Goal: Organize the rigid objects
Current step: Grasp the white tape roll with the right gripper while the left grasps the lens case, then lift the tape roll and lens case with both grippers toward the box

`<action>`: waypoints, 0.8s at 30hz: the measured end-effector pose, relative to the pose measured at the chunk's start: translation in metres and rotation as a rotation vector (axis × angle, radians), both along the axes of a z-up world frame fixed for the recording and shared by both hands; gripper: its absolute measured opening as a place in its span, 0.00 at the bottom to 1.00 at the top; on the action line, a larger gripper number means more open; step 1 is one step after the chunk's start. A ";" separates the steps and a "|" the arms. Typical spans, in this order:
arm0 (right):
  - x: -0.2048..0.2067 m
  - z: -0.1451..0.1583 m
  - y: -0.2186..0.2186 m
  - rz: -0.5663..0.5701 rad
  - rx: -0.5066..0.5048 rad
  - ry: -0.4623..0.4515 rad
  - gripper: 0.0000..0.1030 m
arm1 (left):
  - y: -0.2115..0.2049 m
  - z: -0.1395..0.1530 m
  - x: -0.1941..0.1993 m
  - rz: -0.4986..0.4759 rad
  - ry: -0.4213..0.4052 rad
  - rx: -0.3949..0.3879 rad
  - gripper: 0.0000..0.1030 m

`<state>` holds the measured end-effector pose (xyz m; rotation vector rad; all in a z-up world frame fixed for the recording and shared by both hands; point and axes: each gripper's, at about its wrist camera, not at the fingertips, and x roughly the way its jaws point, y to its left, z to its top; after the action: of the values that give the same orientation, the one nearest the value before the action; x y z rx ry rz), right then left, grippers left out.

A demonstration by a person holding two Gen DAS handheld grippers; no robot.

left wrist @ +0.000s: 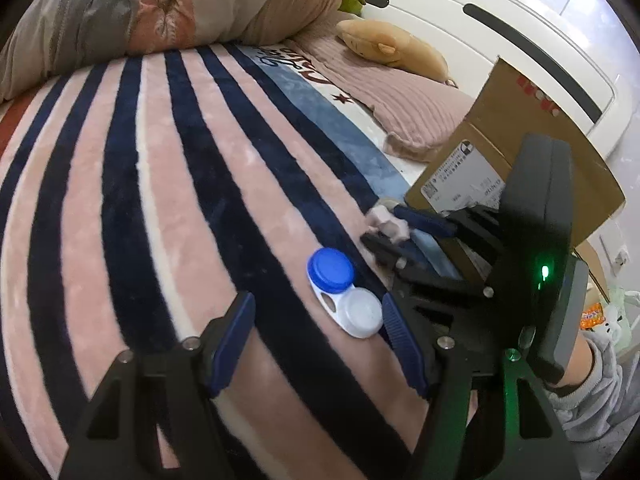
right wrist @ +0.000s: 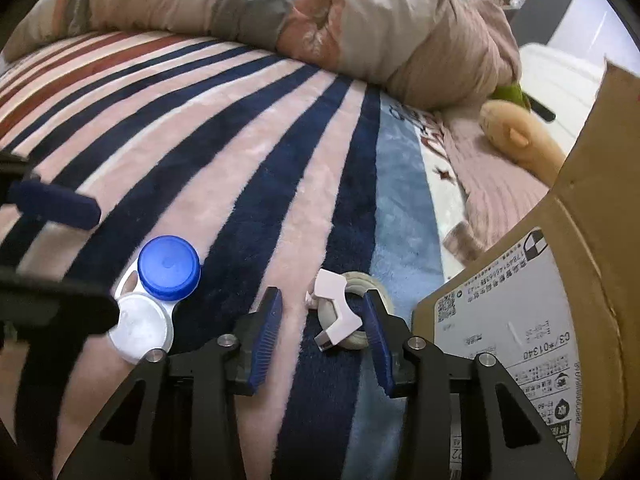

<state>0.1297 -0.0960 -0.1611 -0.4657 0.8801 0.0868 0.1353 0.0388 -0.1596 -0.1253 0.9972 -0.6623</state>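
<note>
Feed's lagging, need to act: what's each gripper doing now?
Left gripper: open, lens case between fingers, ungripped.
Right gripper: open around pink clip.

Both cameras ride low and close over the striped bed (left wrist: 168, 184), tilted steeply down along their own hand-held grippers toward the rumpled quilt (right wrist: 280, 12), the left one looking across from beside the right, and both take in the lens case (left wrist: 344, 296) and the cardboard box (right wrist: 560, 280).
</note>
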 end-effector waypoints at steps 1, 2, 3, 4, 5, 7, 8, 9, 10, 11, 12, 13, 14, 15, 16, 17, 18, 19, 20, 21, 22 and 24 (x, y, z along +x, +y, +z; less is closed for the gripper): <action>0.000 0.001 -0.001 0.004 0.008 -0.001 0.15 | 0.000 0.000 -0.003 -0.007 0.001 -0.003 0.61; -0.001 0.003 -0.003 0.017 0.038 0.001 0.15 | -0.001 -0.001 -0.004 -0.013 0.001 -0.003 0.61; -0.004 0.004 -0.004 0.031 0.075 0.014 0.15 | -0.002 -0.001 -0.005 -0.021 0.000 -0.004 0.61; -0.007 0.005 -0.005 0.046 0.114 0.032 0.15 | -0.005 -0.001 -0.006 -0.030 -0.004 -0.003 0.61; -0.011 0.007 -0.007 0.062 0.151 0.050 0.15 | -0.007 -0.002 -0.007 -0.037 -0.008 0.001 0.61; -0.018 0.011 -0.009 0.090 0.213 0.074 0.15 | -0.013 -0.005 -0.007 -0.041 -0.013 0.013 0.61; -0.021 0.013 -0.009 0.093 0.222 0.078 0.15 | -0.015 -0.007 -0.006 -0.036 -0.017 0.020 0.60; -0.024 0.014 -0.010 0.095 0.220 0.076 0.15 | -0.017 -0.008 -0.006 -0.031 -0.021 0.027 0.58; -0.026 0.014 -0.010 0.095 0.212 0.076 0.15 | -0.020 -0.009 -0.005 -0.024 -0.029 0.035 0.58; -0.029 0.014 -0.011 0.097 0.206 0.077 0.15 | -0.021 -0.010 -0.004 -0.015 -0.038 0.037 0.57; -0.031 0.013 -0.011 0.102 0.206 0.080 0.15 | -0.022 -0.011 -0.002 -0.005 -0.040 0.036 0.52; -0.033 0.013 -0.011 0.109 0.204 0.086 0.15 | -0.023 -0.012 -0.001 0.007 -0.046 0.046 0.48; -0.037 0.012 -0.010 0.118 0.203 0.092 0.15 | -0.024 -0.013 0.000 0.010 -0.055 0.060 0.43; -0.039 0.012 -0.010 0.125 0.203 0.096 0.15 | -0.026 -0.014 0.000 0.010 -0.064 0.072 0.39; -0.041 0.012 -0.010 0.129 0.203 0.098 0.15 | -0.028 -0.014 0.000 0.009 -0.072 0.082 0.37; -0.043 0.013 -0.010 0.131 0.203 0.099 0.15 | -0.028 -0.014 0.000 0.009 -0.076 0.089 0.31; -0.045 0.013 -0.011 0.133 0.206 0.101 0.15 | -0.029 -0.014 -0.001 0.011 -0.077 0.096 0.24; -0.046 0.014 -0.011 0.137 0.215 0.103 0.15 | -0.026 -0.014 -0.001 0.015 -0.075 0.099 0.21; -0.048 0.015 -0.011 0.143 0.229 0.106 0.15 | -0.024 -0.013 -0.002 0.017 -0.069 0.096 0.19; -0.049 0.016 -0.012 0.150 0.241 0.108 0.15 | -0.020 -0.013 -0.002 0.021 -0.062 0.092 0.13; -0.051 0.017 -0.011 0.161 0.252 0.110 0.15 | -0.017 -0.012 -0.003 0.032 -0.058 0.097 0.12; -0.055 0.020 -0.008 0.189 0.269 0.112 0.15 | -0.007 -0.010 -0.007 0.049 -0.044 0.095 0.12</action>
<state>0.0749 -0.1043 -0.1414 -0.2928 0.9173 0.4024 0.1285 0.0321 -0.1700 -0.0519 0.9787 -0.5694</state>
